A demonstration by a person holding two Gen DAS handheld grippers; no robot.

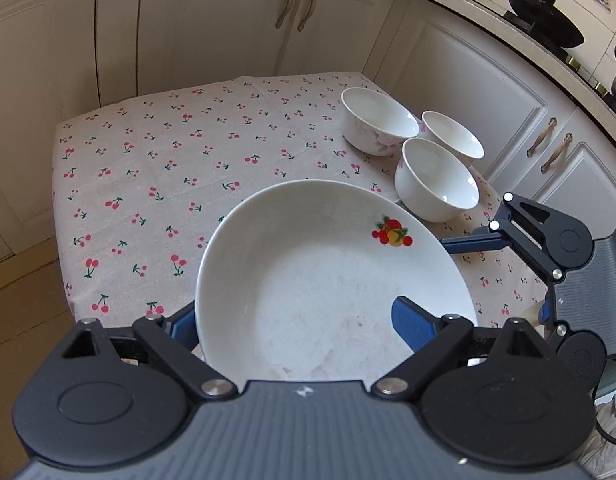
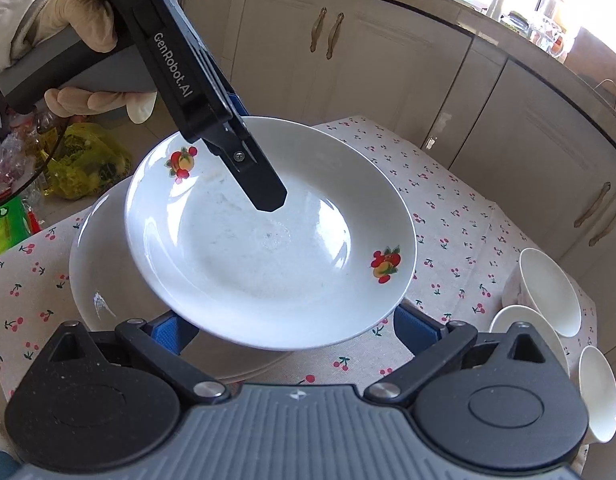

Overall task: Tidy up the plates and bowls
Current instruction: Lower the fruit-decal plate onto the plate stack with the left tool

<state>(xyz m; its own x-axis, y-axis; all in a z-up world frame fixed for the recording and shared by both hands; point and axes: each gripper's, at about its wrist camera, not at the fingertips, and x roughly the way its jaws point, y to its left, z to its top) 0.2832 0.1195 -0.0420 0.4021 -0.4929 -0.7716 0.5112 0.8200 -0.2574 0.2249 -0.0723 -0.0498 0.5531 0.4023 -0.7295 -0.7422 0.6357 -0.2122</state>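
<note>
White porcelain fills both of your wrist views: the deep plate with fruit decals [image 2: 267, 236] hangs tilted in the air above the cherry-print tablecloth [image 1: 155, 184]; your left gripper [image 1: 303, 320] is clenched on its rim, one blue pad under the plate on the left and the other over the inner face on the right; seen from your right wrist, one black finger of that same tool lies across the plate's upper face, and your gloved hand [image 2: 87, 52] grips its handle at the far left. Your right gripper [image 2: 295, 324] stands with its jaws spread and nothing between the blue pads; the plate's near edge floats just above them. A second plate [image 2: 95, 280] rests flat on the cloth, partly beneath the lifted one, to its left. Three white bowls [image 1: 436, 180] sit clustered at the far right corner of the table, close together.
</note>
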